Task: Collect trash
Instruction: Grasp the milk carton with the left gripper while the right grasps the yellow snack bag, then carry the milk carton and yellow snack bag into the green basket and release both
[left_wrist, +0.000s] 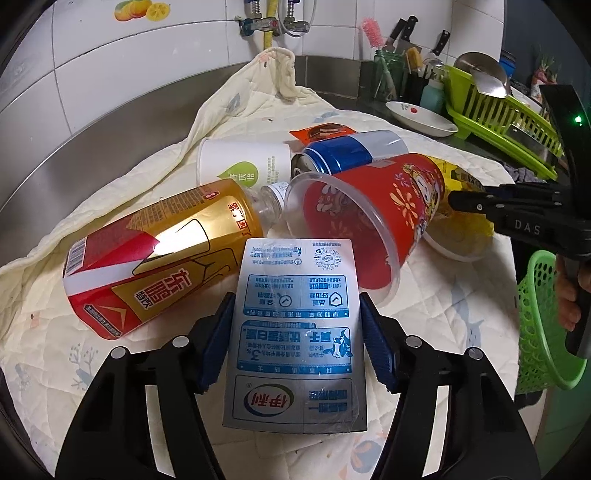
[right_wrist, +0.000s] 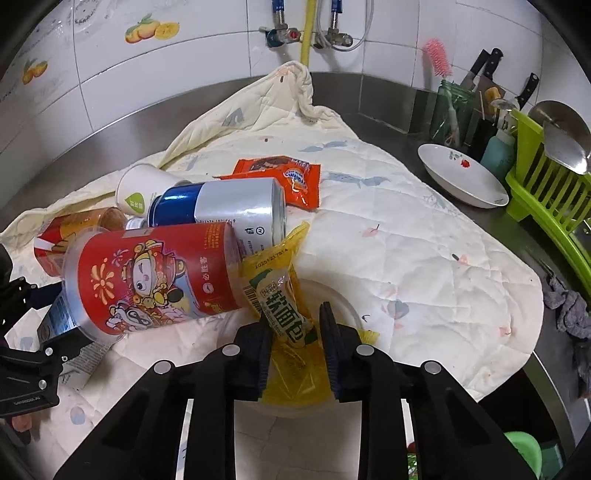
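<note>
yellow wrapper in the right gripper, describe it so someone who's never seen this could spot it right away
On the steel counter lies a cream quilted cloth strewn with trash. At its near edge, just right of the tipped red cup, the right gripper is shut on the yellow wrapper. It is the only yellow, see-through packet, with a white and green label; the other wrapper is orange and lies farther back.

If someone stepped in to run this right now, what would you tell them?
Left gripper: closed on the milk carton, still on the quilt.
Right gripper: shut on the yellow bread wrapper.
Still in the pile: red cup, blue can, tea bottle, white cup, orange packet.
Green basket waits at the right; nothing seen inside it.
</note>
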